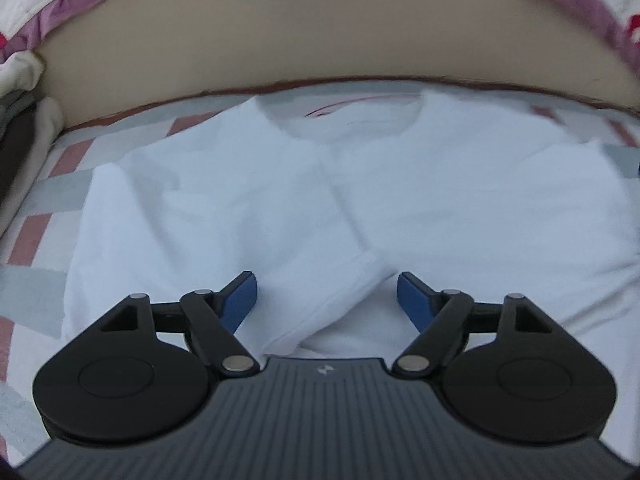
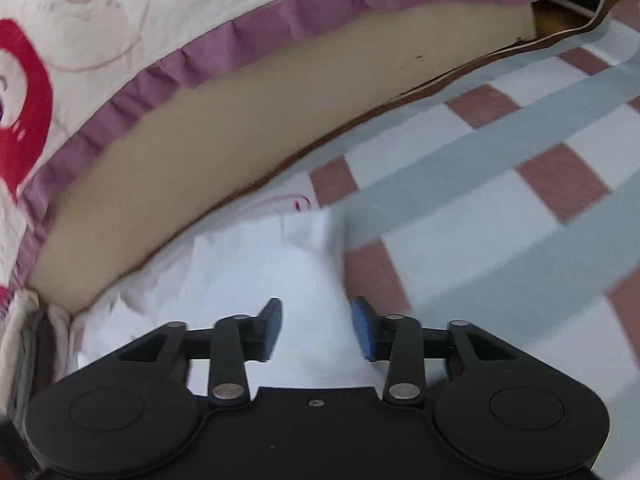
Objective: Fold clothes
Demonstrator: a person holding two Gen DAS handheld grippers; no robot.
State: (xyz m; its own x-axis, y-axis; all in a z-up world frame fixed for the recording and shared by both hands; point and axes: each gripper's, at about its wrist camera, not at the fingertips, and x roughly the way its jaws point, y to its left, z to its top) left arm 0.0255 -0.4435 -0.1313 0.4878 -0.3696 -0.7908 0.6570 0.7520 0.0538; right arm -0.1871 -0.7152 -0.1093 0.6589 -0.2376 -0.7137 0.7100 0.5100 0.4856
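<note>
A white T-shirt (image 1: 400, 200) lies spread across the middle of the frame on a checked bedsheet (image 2: 500, 200), its collar toward the tan headboard (image 1: 320, 40) above, one sleeve folded inward. The left gripper (image 1: 326, 296) hovers released over that sleeve hem. The right gripper (image 2: 317, 328), jaws apart, seems to straddle the shirt's blurred edge. A frilled quilt (image 2: 120, 20) fills the upper left.

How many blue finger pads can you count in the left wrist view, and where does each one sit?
2. One pad is left of centre, the other pad right of centre, set apart with the white T-shirt sleeve hem lying between them. Both belong to the left gripper.
</note>
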